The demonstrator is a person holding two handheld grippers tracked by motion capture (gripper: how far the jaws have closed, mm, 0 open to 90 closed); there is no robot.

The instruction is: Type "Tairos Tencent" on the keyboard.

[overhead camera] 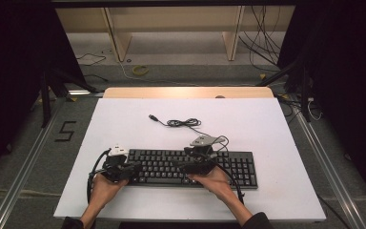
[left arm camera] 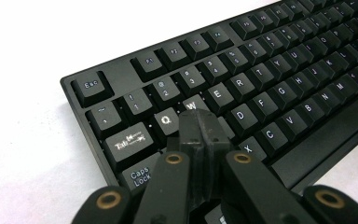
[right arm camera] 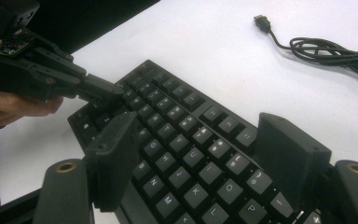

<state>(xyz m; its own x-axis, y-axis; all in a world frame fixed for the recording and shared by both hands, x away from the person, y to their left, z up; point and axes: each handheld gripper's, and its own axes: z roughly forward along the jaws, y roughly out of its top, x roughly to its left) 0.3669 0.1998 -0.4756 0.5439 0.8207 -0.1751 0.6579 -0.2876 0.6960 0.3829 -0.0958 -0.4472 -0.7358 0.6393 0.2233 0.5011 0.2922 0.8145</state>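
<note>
A black keyboard lies across the near half of the white table top. My left gripper is at the keyboard's left end. In the left gripper view its jaws are shut tip to tip with nothing between them, and the left gripper sits low over the keys just below Q and W on the keyboard. My right gripper hovers above the middle keys. In the right gripper view the right gripper stands open above the keyboard, and the left gripper reaches in at the upper left.
The keyboard's cable lies coiled behind it on the table, ending in a loose USB plug, which is also near the top edge as the USB plug in the right gripper view. White surface stretches behind and to both sides of the keyboard. Dark floor and metal rails surround the table.
</note>
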